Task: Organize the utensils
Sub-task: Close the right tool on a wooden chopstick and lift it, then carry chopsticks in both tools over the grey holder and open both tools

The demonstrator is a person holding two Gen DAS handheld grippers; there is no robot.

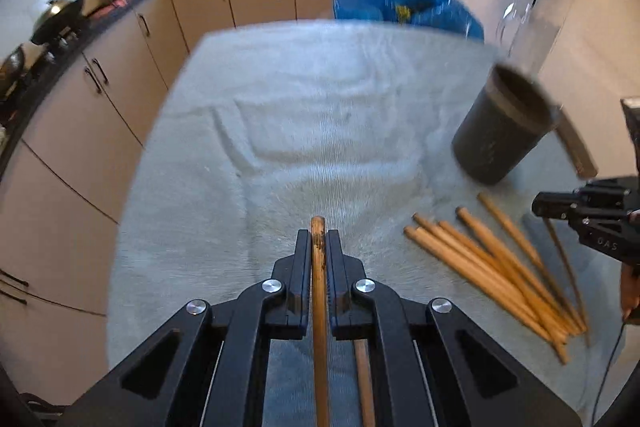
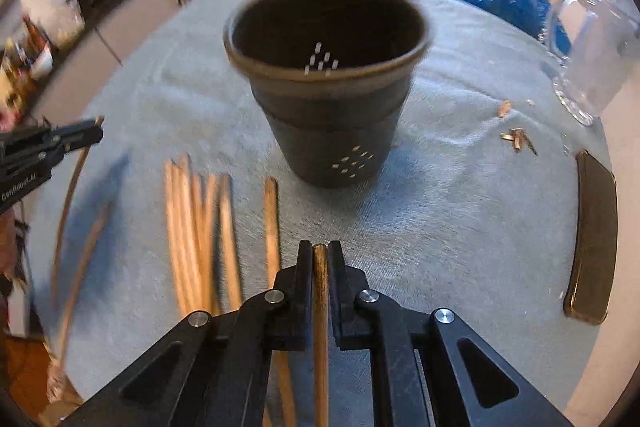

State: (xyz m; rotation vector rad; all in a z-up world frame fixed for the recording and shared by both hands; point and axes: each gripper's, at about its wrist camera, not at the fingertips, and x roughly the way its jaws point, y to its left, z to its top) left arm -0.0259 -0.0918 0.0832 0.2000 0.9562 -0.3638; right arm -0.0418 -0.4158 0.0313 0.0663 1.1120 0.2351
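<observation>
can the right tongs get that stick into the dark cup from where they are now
Probably yes. The right tongs are shut on a stick, and the dark cup stands upright just ahead with its mouth open. Only bare cloth lies between; the loose sticks are off to the side.

A dark round perforated plastic utensil holder (image 2: pixel 326 83) stands upright at twelve o'clock, with loose light wooden chopsticks (image 2: pixel 200 231) fanned flat at its seven o'clock.

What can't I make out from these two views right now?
- Left wrist view: the held chopstick's rear end, hidden under the left claw.
- Right wrist view: the cup's bottom, dark and blurred.
- Right wrist view: the loose chopsticks' count, smeared by motion and cut off by the right claw.
</observation>
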